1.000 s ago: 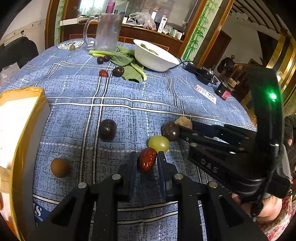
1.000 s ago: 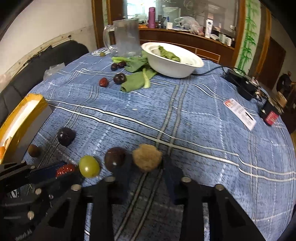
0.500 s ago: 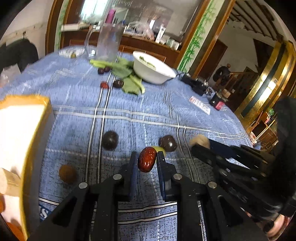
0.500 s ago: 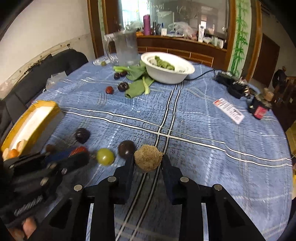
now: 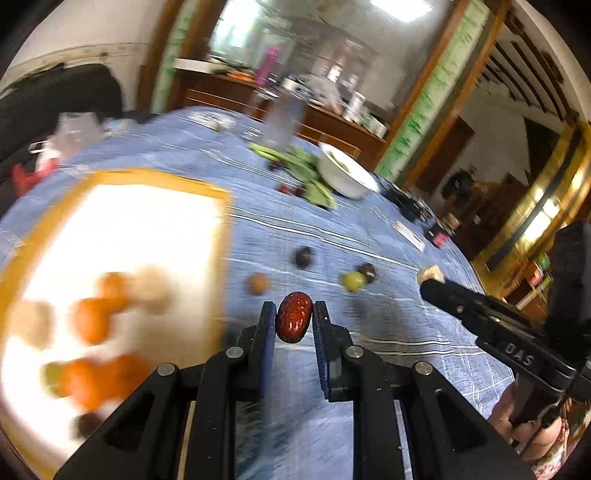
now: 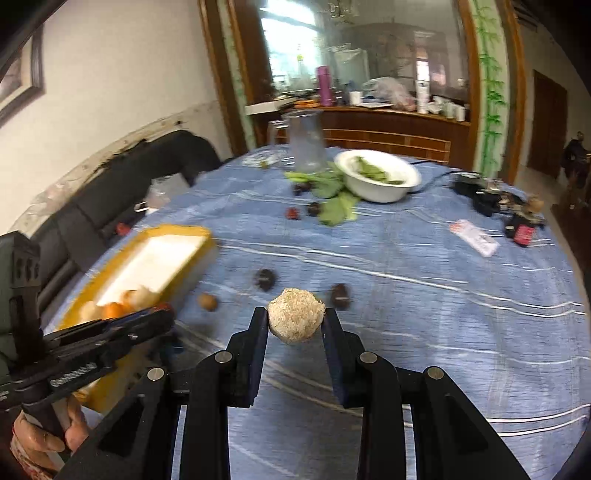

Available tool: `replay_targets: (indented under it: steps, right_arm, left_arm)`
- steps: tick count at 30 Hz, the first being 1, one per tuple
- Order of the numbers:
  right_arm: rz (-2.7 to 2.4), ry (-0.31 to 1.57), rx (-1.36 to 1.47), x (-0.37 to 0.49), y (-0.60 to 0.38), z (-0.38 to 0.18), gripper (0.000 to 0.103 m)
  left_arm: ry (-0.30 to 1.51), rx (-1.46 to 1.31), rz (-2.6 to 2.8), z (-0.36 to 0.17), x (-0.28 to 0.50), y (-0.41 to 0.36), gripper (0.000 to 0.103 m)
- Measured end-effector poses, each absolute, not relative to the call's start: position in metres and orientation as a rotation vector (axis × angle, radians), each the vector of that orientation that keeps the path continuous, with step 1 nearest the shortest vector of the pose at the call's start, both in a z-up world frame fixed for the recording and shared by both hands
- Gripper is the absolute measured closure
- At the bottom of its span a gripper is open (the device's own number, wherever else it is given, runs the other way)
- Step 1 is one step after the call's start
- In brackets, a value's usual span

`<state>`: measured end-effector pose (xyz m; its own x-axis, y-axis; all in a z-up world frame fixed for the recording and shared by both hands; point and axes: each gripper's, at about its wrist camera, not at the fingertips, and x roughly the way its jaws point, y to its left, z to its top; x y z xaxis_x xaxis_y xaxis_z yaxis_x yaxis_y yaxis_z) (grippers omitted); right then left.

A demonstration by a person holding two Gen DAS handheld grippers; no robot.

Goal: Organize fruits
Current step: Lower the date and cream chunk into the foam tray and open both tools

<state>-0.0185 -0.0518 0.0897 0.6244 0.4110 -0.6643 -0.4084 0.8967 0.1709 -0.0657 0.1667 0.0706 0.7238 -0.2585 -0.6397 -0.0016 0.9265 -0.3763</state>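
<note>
Wrinkled glossy red date (image 5: 293, 322) clamped by left gripper (image 5: 294, 324); rough tan round fruit (image 6: 296, 320) clamped by right gripper (image 6: 295, 325).

daylight room, smeared fisheye frames

both wrist views are bright, lit by daylight from the windows (image 6: 295, 55) at the back of the room and a ceiling lamp (image 5: 399, 5) that glares white. in the left wrist view motion blur smears nearly everything: the yellow-rimmed tray (image 5: 221, 229) is blown out to flat white inside, its fruit only soft orange blots. the black fingers (image 5: 267, 332) and the red date (image 5: 293, 322) between them stay sharp. the right wrist view is milder, blurred mostly at the left and on the glass jug (image 6: 306, 144). fisheye bending curves the tabletop (image 6: 443, 295) and door frames, and dark vignette fills the corners. shadows on the cloth are faint.
</note>
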Motion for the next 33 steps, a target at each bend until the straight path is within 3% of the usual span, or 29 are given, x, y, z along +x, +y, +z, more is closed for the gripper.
replay_targets:
  steps: [9, 22, 25, 27, 32, 33]
  right_arm:
    - [0.68, 0.809, -0.036, -0.04, 0.048, 0.085, 0.07]
    - [0.804, 0.844, -0.238, -0.077, 0.156, 0.055, 0.07]
    - [0.789, 0.846, -0.288, -0.078, 0.165, 0.048, 0.07]
    - [0.775, 0.837, -0.326, -0.08, 0.168, 0.043, 0.069]
    - [0.775, 0.817, -0.357, -0.086, 0.173, 0.042, 0.069]
    - [0.773, 0.812, -0.361, -0.088, 0.173, 0.043, 0.064]
  left_arm:
    - [0.72, -0.379, 0.161, 0.072, -0.111, 0.259, 0.084]
    - [0.773, -0.426, 0.258, 0.044, -0.127, 0.3, 0.083]
    - [0.771, -0.436, 0.262, 0.045, -0.126, 0.3, 0.073]
    - [0.753, -0.439, 0.27, 0.048, -0.129, 0.301, 0.057]
    - [0.736, -0.417, 0.288, 0.056, -0.133, 0.298, 0.044]
    - [0.735, -0.412, 0.294, 0.058, -0.134, 0.297, 0.043]
